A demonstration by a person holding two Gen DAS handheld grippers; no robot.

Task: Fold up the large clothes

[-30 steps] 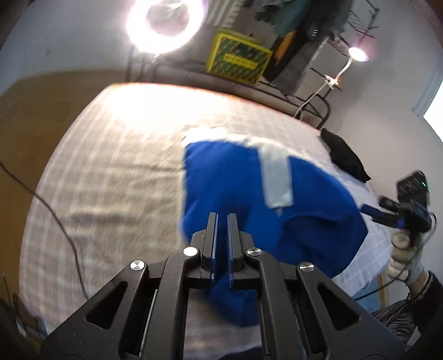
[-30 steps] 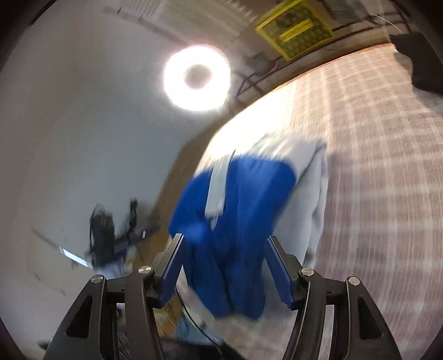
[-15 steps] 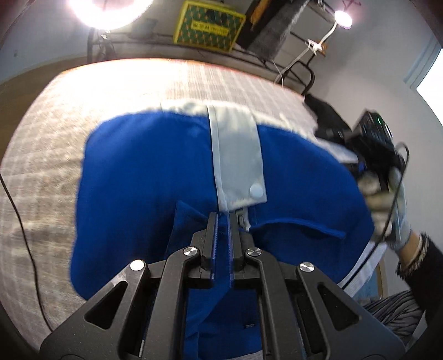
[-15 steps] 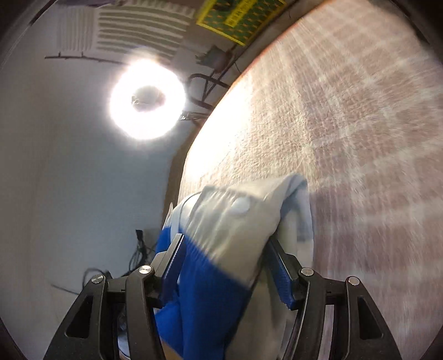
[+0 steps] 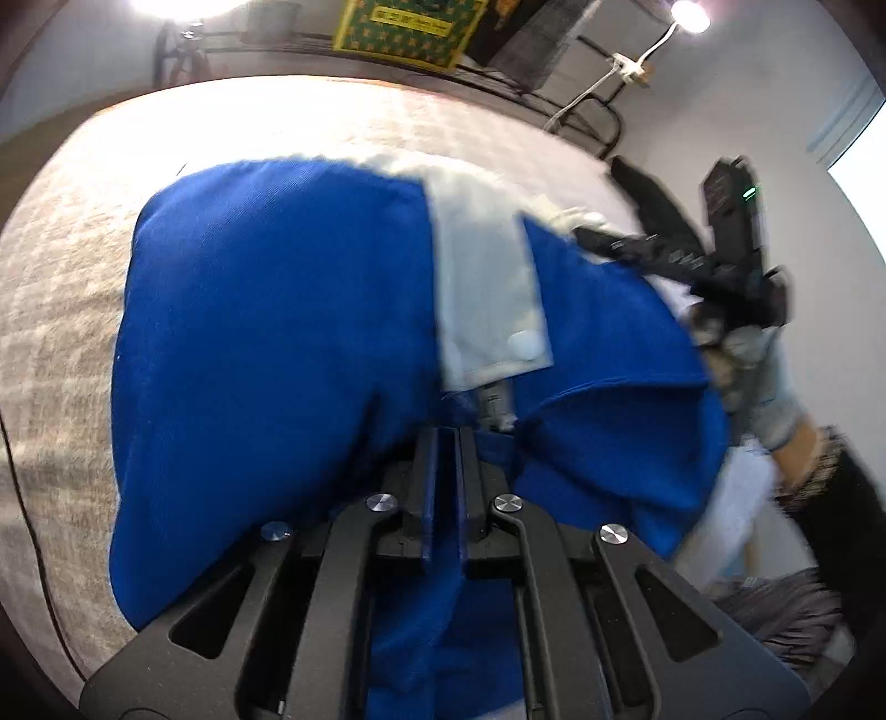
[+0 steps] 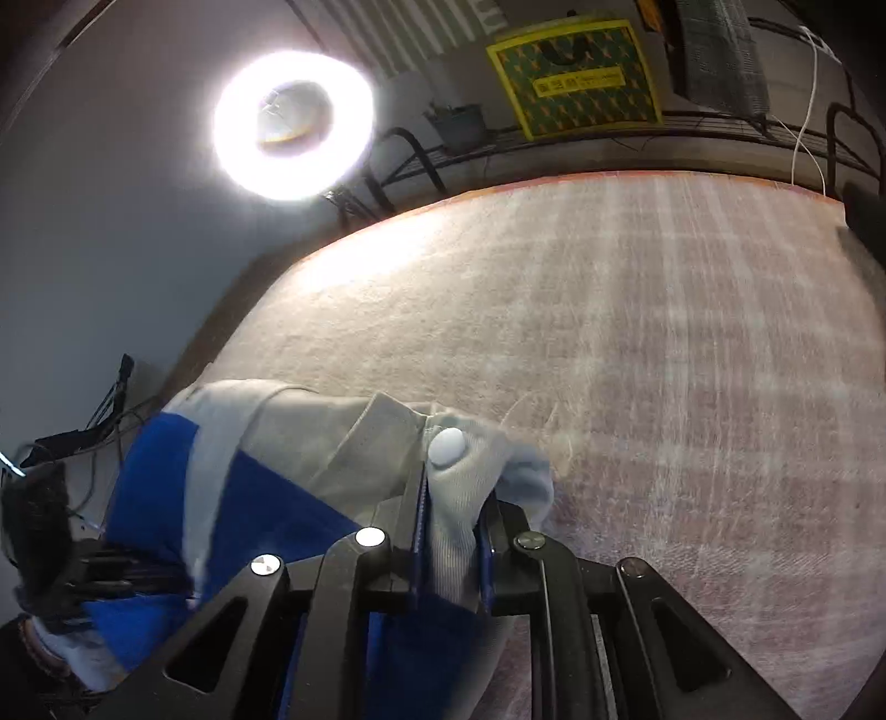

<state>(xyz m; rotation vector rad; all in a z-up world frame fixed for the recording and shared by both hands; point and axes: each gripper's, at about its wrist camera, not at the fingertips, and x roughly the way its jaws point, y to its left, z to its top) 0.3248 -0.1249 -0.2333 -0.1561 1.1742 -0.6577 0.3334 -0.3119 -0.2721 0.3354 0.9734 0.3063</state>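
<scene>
A large blue jacket with a pale grey placket and a white snap lies bunched on the checked bed cover. My left gripper is shut on a fold of its blue cloth near the zip. In the right wrist view the jacket's grey part fills the lower left. My right gripper is closing, its pads pressing a wad of grey cloth just below a snap. A gloved hand holds that right gripper at the jacket's far right edge.
The bed cover stretches bare to the right of the jacket. A black item lies at its far right edge. Beyond the bed stand a ring light, a metal rack, a yellow-green bag and a lamp. A cable runs along the left.
The right gripper's jaws have gone from wide around the grey cloth to pinched on it. Both hands came lower and closer to the bed, and the jacket now fills more of the left view.
</scene>
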